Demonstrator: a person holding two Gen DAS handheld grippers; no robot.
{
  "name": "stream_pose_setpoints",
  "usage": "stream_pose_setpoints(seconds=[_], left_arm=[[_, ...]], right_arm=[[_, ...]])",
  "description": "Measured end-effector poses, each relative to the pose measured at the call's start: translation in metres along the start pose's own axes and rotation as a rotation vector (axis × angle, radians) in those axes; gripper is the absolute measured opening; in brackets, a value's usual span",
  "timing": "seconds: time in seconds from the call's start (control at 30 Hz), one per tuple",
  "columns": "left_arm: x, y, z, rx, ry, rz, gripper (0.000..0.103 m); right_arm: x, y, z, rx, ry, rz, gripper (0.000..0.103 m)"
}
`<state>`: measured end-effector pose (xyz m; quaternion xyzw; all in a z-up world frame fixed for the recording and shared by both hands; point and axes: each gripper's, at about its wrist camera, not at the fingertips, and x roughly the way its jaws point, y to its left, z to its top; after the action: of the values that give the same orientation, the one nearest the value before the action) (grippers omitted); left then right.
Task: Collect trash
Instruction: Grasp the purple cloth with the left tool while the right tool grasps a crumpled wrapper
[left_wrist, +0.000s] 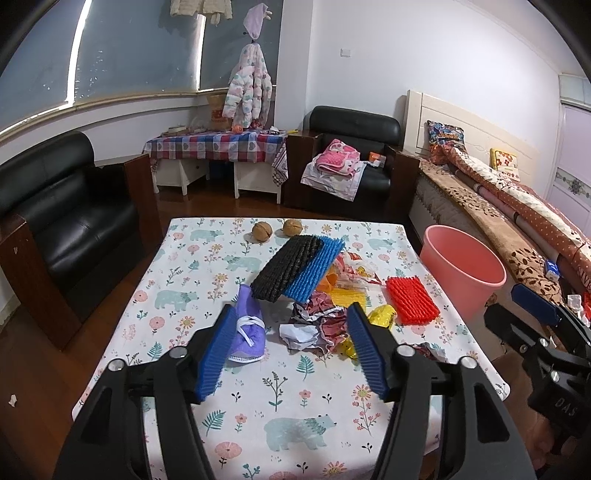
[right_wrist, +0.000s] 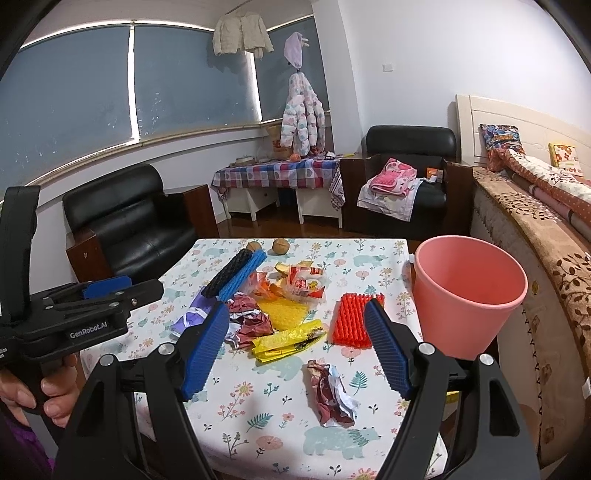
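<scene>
Nearest the right wrist camera, the right gripper (right_wrist: 295, 347) stands wide apart with nothing between its blue pads. Just ahead and below it lies a crumpled maroon wrapper (right_wrist: 330, 393) on the table (right_wrist: 258, 435), whose near edge is cut off by the gripper's black arms. At the left edge of that view a hand (right_wrist: 40, 395) grips the handle of the left gripper, seen only from the side there.

In the left wrist view the left gripper (left_wrist: 291, 350) is likewise spread wide and empty. Between its pads sit a white crumpled paper (left_wrist: 299, 334) and more maroon foil, partly hidden by the right-hand pad. A purple face mask (left_wrist: 251, 325) lies just beside the left-hand pad.

Farther on, yellow wrappers (right_wrist: 284, 339) touch a yellow foam net (right_wrist: 282, 310); a red foam net (right_wrist: 351, 321) lies beside them, its right edge covered by a pad. Behind are red-and-white snack wrappers (right_wrist: 306, 282), tangled and hard to separate. A black foam net (left_wrist: 286, 267) and a blue foam net (left_wrist: 314, 271) lean side by side over the heap. Two walnuts (left_wrist: 262, 232) sit near the far edge.

The pink bin (right_wrist: 467, 291) stands at the table's right side, its base out of sight.
</scene>
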<state>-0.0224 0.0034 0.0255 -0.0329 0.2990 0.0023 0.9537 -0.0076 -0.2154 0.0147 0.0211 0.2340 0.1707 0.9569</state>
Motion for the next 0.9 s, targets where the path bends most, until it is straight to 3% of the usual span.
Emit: stream_pose_setpoints(seconds=[0.17, 0.3, 0.57, 0.63, 0.9], left_arm=[[-0.001, 0.009, 0.009, -0.015, -0.026, -0.019, 0.066], [0.01, 0.026, 0.006, -0.012, -0.009, -0.027, 0.066], [0.048, 0.059, -0.013, -0.028, 0.114, -0.078, 0.064], [0.057, 0.061, -0.022, -0.015, 0.145, -0.093, 0.062], [0.099, 0.058, -0.032, 0.011, 0.241, -0.086, 0.056]], right_arm=[[-0.006, -0.019, 0.014, 0.038, -0.028, -0.026, 0.076], [0.0, -0.035, 0.009, 0.071, 0.014, -0.042, 0.076], [0.032, -0.044, -0.026, 0.043, 0.189, -0.018, 0.068], [0.042, -0.048, -0.033, 0.057, 0.234, 0.012, 0.059], [0.064, -0.054, -0.044, 0.062, 0.323, 0.063, 0.055]])
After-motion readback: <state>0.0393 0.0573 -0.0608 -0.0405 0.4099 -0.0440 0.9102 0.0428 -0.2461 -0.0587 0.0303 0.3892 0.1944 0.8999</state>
